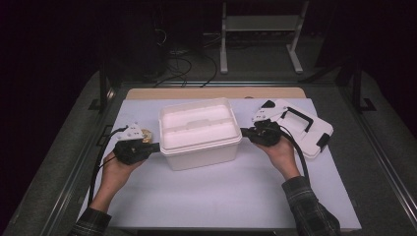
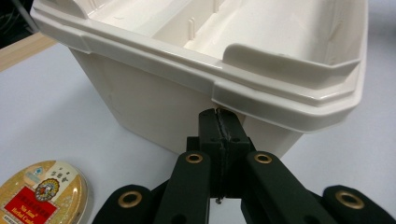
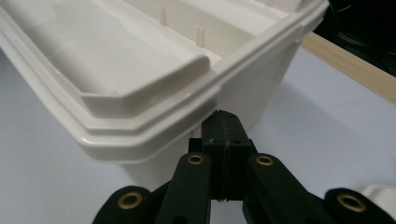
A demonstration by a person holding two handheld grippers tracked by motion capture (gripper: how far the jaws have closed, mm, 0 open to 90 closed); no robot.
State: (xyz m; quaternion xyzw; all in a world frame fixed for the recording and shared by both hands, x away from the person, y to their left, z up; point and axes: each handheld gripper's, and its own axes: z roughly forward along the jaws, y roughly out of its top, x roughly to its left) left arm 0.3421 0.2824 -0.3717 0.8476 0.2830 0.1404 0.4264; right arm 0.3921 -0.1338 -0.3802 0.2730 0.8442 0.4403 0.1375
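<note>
**Both tongs pressed under the rim of the open box**

You have a white box (image 1: 199, 132) in the middle of the tabletop (image 1: 236, 191), open at the top, with a long divider running left to right inside it. Its lid (image 1: 305, 129), white with a black handle and black latches, lies flat on the tabletop just right of the box, behind your right hand.

Your left tongs (image 1: 156, 146) meet the left end of the box, just below the rim. In the left gripper view the left tongs (image 2: 220, 122) are clenched, the two jaws pressed flat together with nothing between them, and their tip sits right under the overhanging lip of the box (image 2: 187, 93), touching or all but touching it.

Your right tongs (image 1: 244, 132) meet the right end of the box at the same height. In the right gripper view the right tongs (image 3: 224, 123) are clenched too, jaws together on nothing, tip tucked under the lip of the box (image 3: 154, 84).

The box stands upright and level between the two tips; whether its base rests on the tabletop or is just off it you cannot tell from these views.

A small oval tin (image 1: 147, 133) with a gold and red label lies on the tabletop to the left of the box, beside your left tongs; the left gripper view shows the tin (image 2: 43, 192) near the lower left, clear of the box.
</note>
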